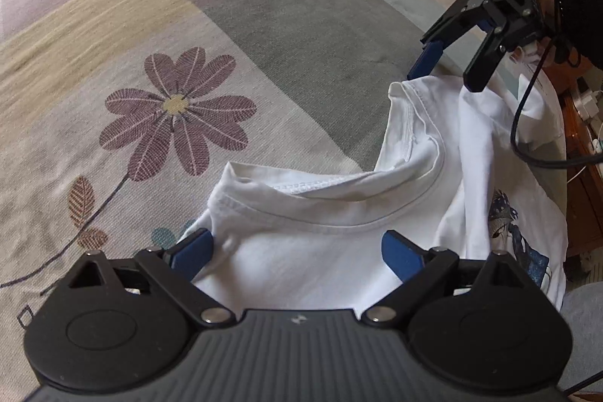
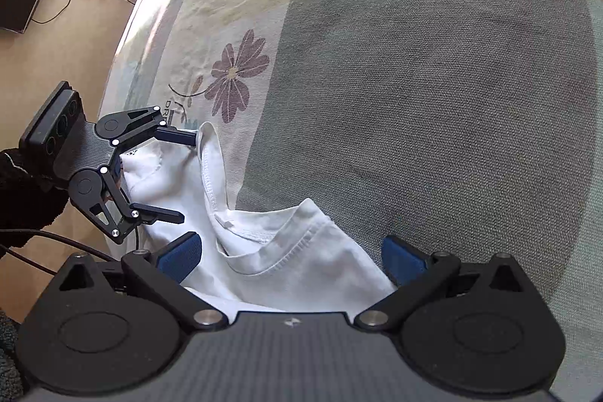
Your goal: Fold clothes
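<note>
Both spread grippers flank T-shirt (image 1: 320, 251), collar apparently facing bedspread (image 1: 264, 25)

T-shirt (image 1: 320, 251) hem hidden (under the gripper body), print half-folded away.

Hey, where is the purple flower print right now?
The purple flower print is on the bedspread, left of centre in the left wrist view, just beyond and left of the white T-shirt's collar.
</note>
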A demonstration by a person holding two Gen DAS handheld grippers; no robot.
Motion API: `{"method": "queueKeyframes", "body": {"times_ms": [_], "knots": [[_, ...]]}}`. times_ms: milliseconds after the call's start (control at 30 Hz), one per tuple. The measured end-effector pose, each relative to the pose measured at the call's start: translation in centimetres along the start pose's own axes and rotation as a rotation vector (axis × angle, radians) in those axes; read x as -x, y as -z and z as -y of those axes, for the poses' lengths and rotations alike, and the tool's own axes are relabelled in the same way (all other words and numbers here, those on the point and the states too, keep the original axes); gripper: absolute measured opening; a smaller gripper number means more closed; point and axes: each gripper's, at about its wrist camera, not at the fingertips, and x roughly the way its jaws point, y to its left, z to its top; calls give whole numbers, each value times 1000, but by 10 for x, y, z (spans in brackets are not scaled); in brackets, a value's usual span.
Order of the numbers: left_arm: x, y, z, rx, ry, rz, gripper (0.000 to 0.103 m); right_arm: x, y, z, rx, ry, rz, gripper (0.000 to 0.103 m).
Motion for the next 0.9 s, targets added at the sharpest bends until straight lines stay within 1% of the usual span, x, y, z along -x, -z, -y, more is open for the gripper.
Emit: {"method": "queueKeyframes", "body": {"times_ms": [100,200,300,400,467,567,600,633,667,700,733,800,867,900], "knots": [[-1,-2,-2,26,5,3,96,-14,-16,-1,37,-83,-84,103],[0,-1,-4,48,11,6,97,-21,-29,4,11,-150,-154,103],[2,2,-4,56,12,20,98,-16,-17,14,-23,-194,-214,103],[1,4,-2,57,6,31,99,-11,0,24,-77,-216,-173,103],[1,3,1,51,-3,30,100,-13,1,22,-95,-206,-135,103],[2,2,4,38,-18,23,100,-15,-1,7,-44,-134,-117,103],[2,2,3,40,-18,23,100,-14,0,2,-22,-102,-116,98],[2,2,3,46,-18,25,100,-13,0,0,-10,-71,-112,85],[2,1,2,52,-18,27,100,-10,1,3,-29,-45,-102,76],[2,1,2,58,-19,29,100,-7,2,6,-48,-19,-91,55],[2,1,3,65,-22,31,100,-5,2,10,-67,-1,-81,41],[3,2,4,76,-29,36,100,-7,4,18,-101,-6,-68,33],[6,2,5,84,-38,39,100,-11,6,15,-89,17,-55,20],[6,2,5,90,-44,38,100,-13,7,14,-83,28,-48,7]]}}
